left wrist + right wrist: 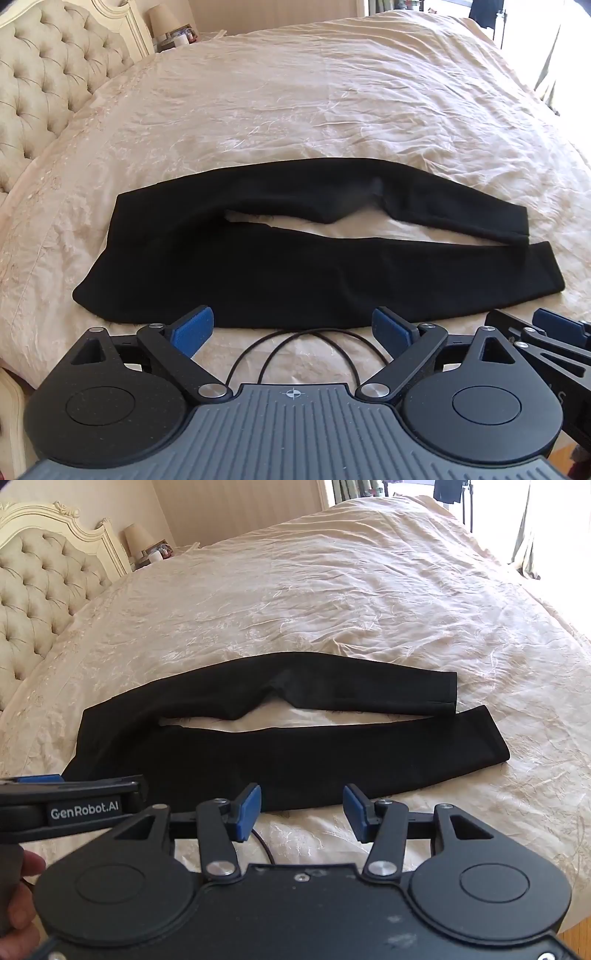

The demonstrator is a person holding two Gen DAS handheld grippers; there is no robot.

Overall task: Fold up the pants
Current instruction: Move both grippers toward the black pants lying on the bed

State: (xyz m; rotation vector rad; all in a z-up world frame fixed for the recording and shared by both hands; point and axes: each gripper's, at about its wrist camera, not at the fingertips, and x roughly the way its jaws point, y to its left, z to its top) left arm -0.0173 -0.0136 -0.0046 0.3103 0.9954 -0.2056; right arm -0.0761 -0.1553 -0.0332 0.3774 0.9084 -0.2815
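Black pants [258, 266] lie flat on the cream bedspread [295, 110], waist to the left, two legs running right with a gap of sheet between them. They also show in the right wrist view [295, 753]. My left gripper [293, 328] is open and empty, just short of the near edge of the pants. My right gripper [302, 812] is open and empty, beside the left one, also just short of the near leg. The right gripper shows at the right edge of the left wrist view [546, 332]; the left gripper shows at the left in the right wrist view [74, 797].
A thin black cable [306, 350] loops on the bedspread [369, 590] under the grippers. A tufted headboard [44, 85] stands at the left, with a lamp and small items on a nightstand [177, 33] behind. A bright window [554, 517] is at the far right.
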